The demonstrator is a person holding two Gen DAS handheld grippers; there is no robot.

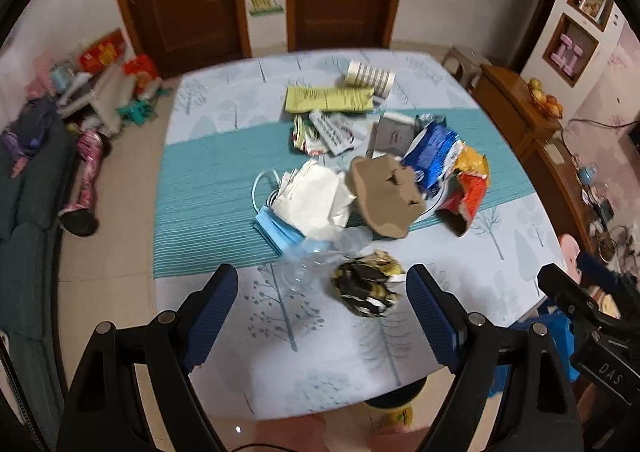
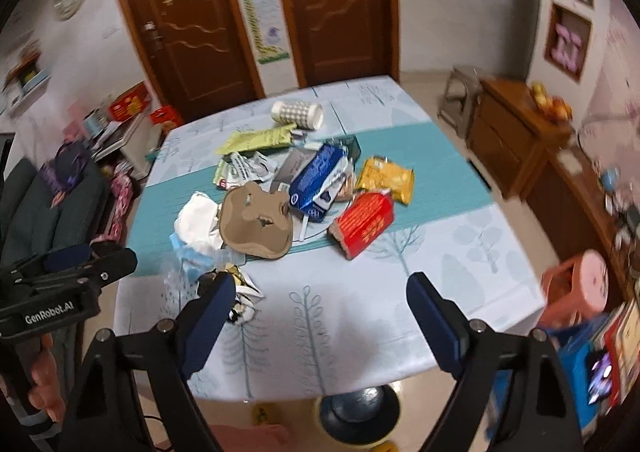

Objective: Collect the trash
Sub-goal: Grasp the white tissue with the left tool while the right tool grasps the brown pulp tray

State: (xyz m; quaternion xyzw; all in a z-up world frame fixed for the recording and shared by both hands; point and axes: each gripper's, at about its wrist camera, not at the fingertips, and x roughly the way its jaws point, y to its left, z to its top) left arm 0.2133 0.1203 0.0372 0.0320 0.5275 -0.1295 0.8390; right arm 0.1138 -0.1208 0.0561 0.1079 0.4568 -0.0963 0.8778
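Observation:
A heap of trash lies mid-table: a brown cardboard piece [image 1: 384,191] [image 2: 256,219], white tissue [image 1: 316,195], a blue mask [image 1: 276,228], a blue packet [image 1: 432,147] [image 2: 316,179], a red packet [image 2: 364,223], a green packet [image 1: 328,99] and a tipped paper cup [image 1: 370,75] [image 2: 298,113]. Nearest me sits a crumpled black-and-yellow wrapper [image 1: 366,288] [image 2: 240,292]. My left gripper [image 1: 324,312] is open, and the wrapper sits between its fingertips, untouched. My right gripper [image 2: 323,316] is open over bare cloth, the wrapper just beside its left finger [image 2: 212,312].
The tree-patterned tablecloth [image 2: 340,324] ends close below the fingers. A round dark thing with a yellow rim [image 2: 360,408] stands on the floor under that edge. A wooden cabinet [image 2: 508,131] and pink stool [image 2: 580,284] stand right, a dark sofa [image 1: 28,191] left.

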